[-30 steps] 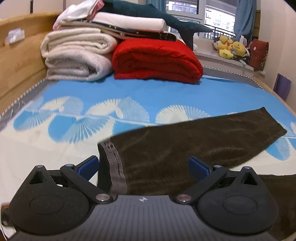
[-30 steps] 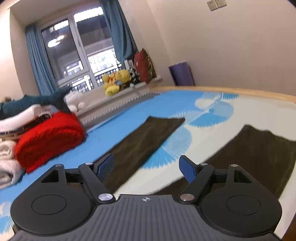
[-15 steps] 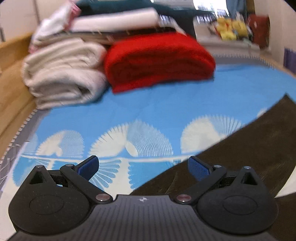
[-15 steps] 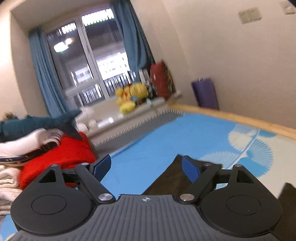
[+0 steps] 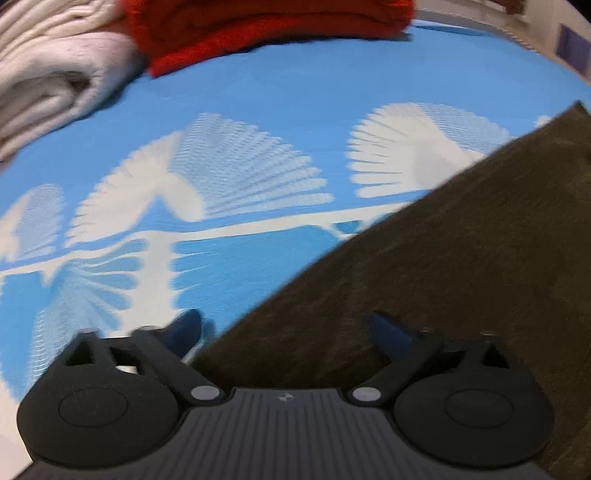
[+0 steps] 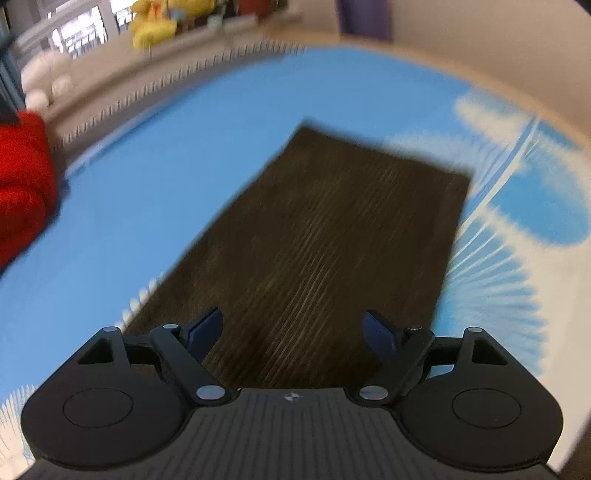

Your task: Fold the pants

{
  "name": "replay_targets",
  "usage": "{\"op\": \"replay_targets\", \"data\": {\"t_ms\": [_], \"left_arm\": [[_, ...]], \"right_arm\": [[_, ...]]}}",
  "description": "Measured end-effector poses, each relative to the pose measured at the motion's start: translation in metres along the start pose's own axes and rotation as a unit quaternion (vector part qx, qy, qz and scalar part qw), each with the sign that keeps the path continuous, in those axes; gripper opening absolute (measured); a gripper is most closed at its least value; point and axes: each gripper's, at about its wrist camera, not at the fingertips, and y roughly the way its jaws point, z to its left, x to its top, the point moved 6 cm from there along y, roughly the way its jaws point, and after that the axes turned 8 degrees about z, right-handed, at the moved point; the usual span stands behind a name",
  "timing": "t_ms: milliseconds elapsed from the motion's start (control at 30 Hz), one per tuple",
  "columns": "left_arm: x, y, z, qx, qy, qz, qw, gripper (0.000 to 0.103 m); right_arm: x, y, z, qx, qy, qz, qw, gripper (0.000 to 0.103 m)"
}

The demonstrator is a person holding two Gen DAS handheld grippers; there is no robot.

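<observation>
Blue bedding (image 5: 280, 96) with white fan prints fills both views, and the dark brown pants (image 6: 332, 240) lie flat on it, one leg running up the middle of the right wrist view to its hem at upper centre. Both the left gripper (image 5: 286, 328) and the right gripper (image 6: 291, 328) hang spread wide and empty over the cloth, so the step looks like an approach before any fold. Next each must drop onto an edge and pinch; open sheet lies left, while the red blanket (image 5: 266, 26) and cream blankets (image 5: 48, 77) crowd the upper left.

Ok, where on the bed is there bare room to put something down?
Bare blue sheet lies between the brown pants and the red blanket, and beyond the leg hem toward the window-side edge. The corner holding the red blanket and white towels is crowded.
</observation>
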Motion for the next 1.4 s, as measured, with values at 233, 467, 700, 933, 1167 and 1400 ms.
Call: {"op": "replay_targets", "data": {"t_ms": [233,467,700,933,1167,1400], "left_arm": [[-0.001,-0.011,-0.025,-0.013,0.039,-0.021,0.9989,0.036],[-0.013,-0.065,-0.014,-0.026,0.000,-0.063,0.9977,0.008],[-0.116,-0.179,-0.032,-0.128,-0.029,-0.109,0.9854,0.009],[-0.225,-0.156,-0.033,-0.187,-0.171,0.041,0.9665,0.051],[-0.233,-0.170,-0.011,-0.109,-0.300,-0.044,0.9467,0.086],[-0.242,-0.160,-0.009,-0.145,-0.338,-0.040,0.9292,0.086]], "right_arm": [[-0.020,0.040,0.050,0.059,-0.047,-0.008,0.997,0.061],[-0.032,0.005,0.042,0.029,-0.111,-0.073,0.991,0.002],[-0.077,-0.137,-0.075,0.143,-0.086,-0.112,0.980,0.002],[-0.190,-0.168,-0.249,0.036,-0.060,-0.032,0.997,0.052],[-0.188,-0.227,-0.231,0.126,-0.035,-0.090,0.987,0.062],[-0.157,-0.235,-0.170,0.127,-0.084,-0.138,0.979,0.067]]}}
